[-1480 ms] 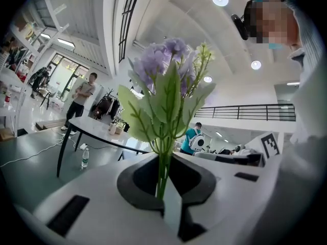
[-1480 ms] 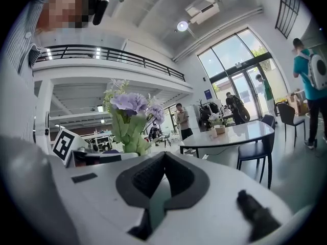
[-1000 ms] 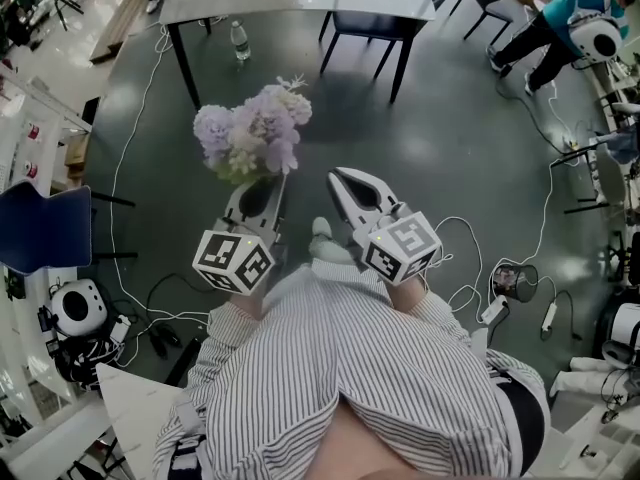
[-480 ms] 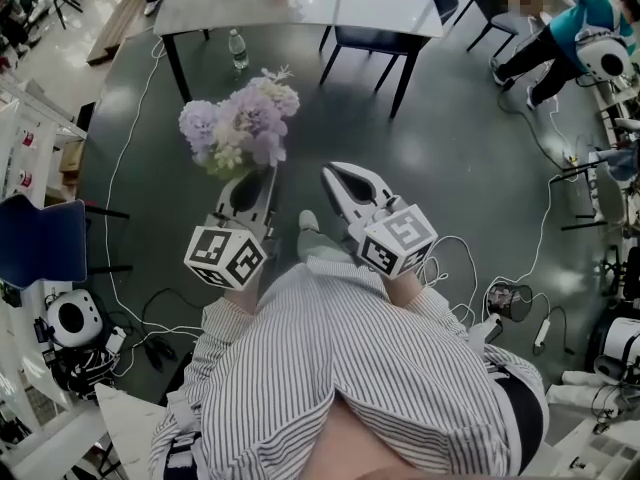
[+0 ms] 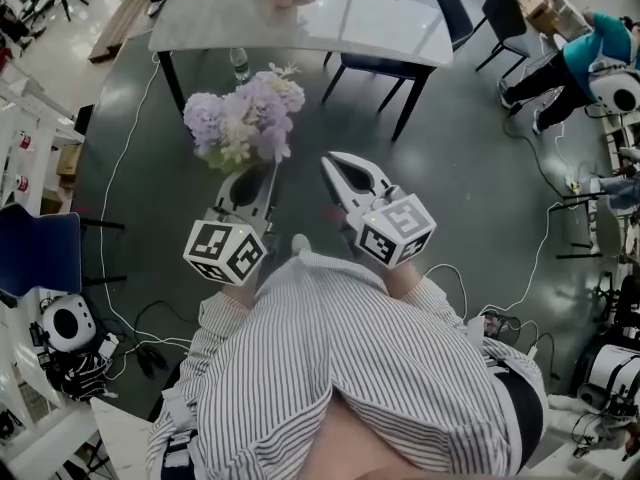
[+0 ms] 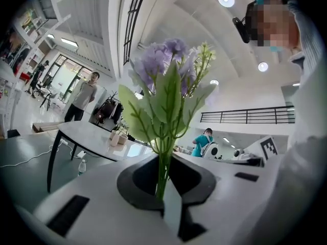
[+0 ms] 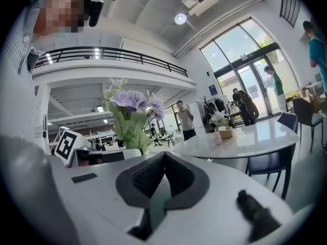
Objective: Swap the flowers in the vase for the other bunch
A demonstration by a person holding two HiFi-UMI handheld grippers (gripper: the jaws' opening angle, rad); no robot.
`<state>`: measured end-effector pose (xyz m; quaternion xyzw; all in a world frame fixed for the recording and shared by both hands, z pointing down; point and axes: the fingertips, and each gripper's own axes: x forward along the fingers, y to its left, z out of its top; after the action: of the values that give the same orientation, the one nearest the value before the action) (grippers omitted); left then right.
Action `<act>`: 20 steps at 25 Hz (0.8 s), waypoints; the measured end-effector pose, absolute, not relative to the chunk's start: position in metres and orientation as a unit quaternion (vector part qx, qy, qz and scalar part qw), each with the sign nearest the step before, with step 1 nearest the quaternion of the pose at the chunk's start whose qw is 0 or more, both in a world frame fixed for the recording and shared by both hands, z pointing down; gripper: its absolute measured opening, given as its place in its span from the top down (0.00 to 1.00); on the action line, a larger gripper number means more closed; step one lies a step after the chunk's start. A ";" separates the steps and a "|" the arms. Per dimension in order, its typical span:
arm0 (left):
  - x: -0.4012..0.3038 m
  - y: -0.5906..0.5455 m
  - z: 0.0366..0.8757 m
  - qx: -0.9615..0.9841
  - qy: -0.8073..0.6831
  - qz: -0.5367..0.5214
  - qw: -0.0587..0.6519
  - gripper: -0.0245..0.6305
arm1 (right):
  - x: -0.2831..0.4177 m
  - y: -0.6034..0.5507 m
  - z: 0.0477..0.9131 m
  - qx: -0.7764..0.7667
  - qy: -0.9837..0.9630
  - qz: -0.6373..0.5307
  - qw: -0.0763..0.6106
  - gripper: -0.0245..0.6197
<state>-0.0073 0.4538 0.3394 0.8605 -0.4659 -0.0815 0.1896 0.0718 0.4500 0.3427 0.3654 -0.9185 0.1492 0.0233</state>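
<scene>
The left gripper (image 5: 262, 182) is closed on the green stems of the purple bunch (image 5: 245, 118), which stands upright over the floor. The right gripper (image 5: 336, 162) is fully closed and empty. The vase (image 7: 218, 136) on the table (image 5: 380, 23) (well apart, ahead) seems to hold pale flowers (image 7: 217, 119), so I judge the removing and the inserting are both left.

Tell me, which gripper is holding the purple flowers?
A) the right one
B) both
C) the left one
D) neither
C: the green stems of the bunch of purple artificial flowers are pinched in the left gripper, while the right gripper is shut on nothing.
</scene>
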 end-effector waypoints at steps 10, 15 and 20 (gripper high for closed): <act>0.005 0.382 0.347 0.855 -0.474 -0.077 0.196 0.89 | 0.078 0.372 0.353 0.354 -0.920 0.162 0.035 0.94; 0.007 0.365 0.352 0.853 -0.475 -0.075 0.205 0.89 | 0.081 0.355 0.365 0.350 -0.919 0.173 0.046 0.94; 0.000 0.348 0.360 0.852 -0.472 -0.072 0.213 0.89 | 0.076 0.344 0.375 0.356 -0.915 0.183 0.052 0.94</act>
<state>0.0004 0.3481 0.3605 0.8524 -0.4721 -0.0719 0.2131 0.0763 0.3445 0.3748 0.3559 -0.9150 0.1827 0.0521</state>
